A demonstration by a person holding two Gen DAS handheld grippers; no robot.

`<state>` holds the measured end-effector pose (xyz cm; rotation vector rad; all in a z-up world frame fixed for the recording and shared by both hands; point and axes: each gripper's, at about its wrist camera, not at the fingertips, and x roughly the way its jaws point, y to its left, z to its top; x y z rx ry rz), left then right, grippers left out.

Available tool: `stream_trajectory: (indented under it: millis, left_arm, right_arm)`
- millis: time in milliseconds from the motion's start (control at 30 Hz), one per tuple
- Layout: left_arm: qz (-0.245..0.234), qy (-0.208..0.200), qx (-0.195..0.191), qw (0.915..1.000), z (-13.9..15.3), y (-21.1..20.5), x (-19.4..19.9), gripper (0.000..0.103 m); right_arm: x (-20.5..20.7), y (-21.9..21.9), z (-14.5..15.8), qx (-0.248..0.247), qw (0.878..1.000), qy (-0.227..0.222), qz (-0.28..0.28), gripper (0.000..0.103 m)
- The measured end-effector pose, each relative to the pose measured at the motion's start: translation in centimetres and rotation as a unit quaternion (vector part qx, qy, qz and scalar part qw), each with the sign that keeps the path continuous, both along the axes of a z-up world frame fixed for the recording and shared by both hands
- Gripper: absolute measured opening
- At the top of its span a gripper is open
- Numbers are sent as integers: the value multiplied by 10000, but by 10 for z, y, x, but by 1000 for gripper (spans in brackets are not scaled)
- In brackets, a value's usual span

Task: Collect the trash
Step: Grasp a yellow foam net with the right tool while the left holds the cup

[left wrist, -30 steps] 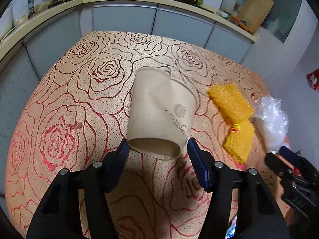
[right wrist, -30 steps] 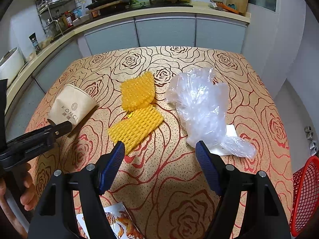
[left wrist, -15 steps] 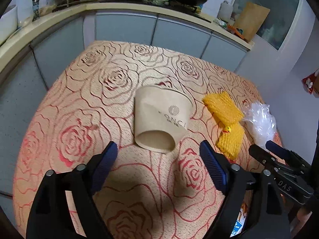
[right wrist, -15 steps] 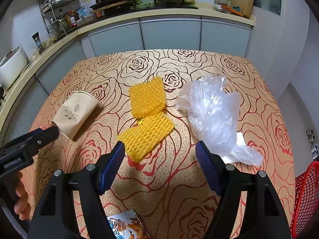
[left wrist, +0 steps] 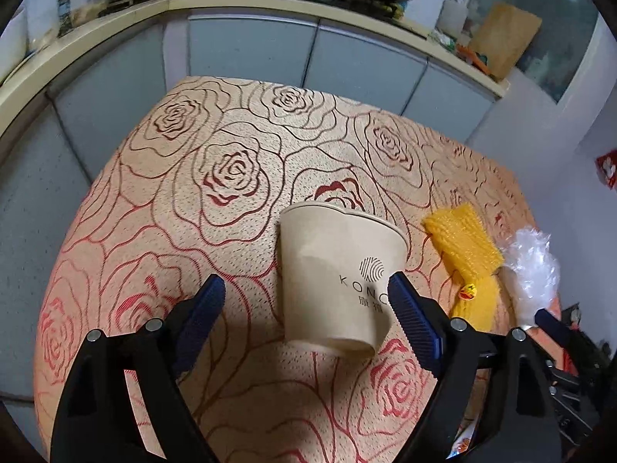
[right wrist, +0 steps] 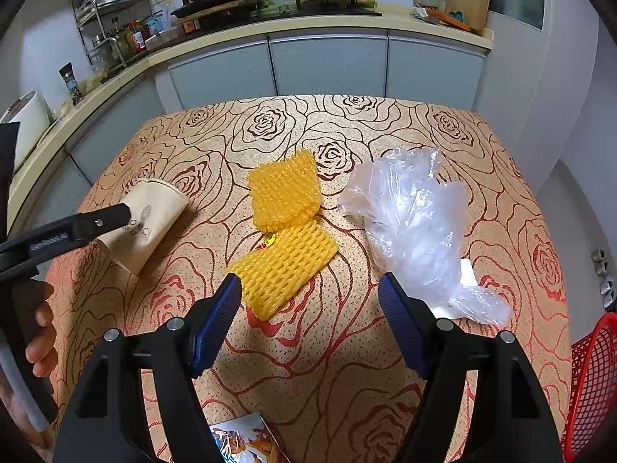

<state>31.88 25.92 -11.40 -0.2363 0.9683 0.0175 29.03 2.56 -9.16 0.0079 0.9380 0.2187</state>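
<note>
A beige paper cup (left wrist: 335,281) lies on its side on the rose-patterned table (left wrist: 231,200), base toward me. My left gripper (left wrist: 304,289) is open around it; the left pad stands well clear, the right pad sits at the cup's edge. The right wrist view shows the cup (right wrist: 154,223) with a left finger (right wrist: 77,227) across it. My right gripper (right wrist: 309,287) is open and empty, just short of two yellow foam nets (right wrist: 285,231). A crumpled clear plastic bag (right wrist: 412,223) lies to their right.
A red mesh basket (right wrist: 590,386) stands off the table's right edge. A printed snack wrapper (right wrist: 243,440) lies at the near edge, and a white paper (right wrist: 468,274) sits under the bag. Kitchen cabinets and a counter run behind the table.
The left jaws spread wide and let go of the cup, which now rests on the table. The left gripper pulled back, then came close around the cup again. The right gripper barely moved.
</note>
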Motion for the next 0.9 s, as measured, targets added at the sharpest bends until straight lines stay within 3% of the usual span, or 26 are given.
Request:
stream_trajectory:
  millis: [167,300,900]
  left_arm:
    - [-124,43,154,9998,-6,-9,6,81]
    - [-254,154,110,9995,-13,-13,8,54]
    - [-264,-38,345,9991,-5,-20,-9,48]
  right_arm:
    - [4,3,-4,5,10000,48,-6,71]
    - [9,5,-7,14,10000,73,-3,71]
    - [31,24,-27,12,9995,325,21,71]
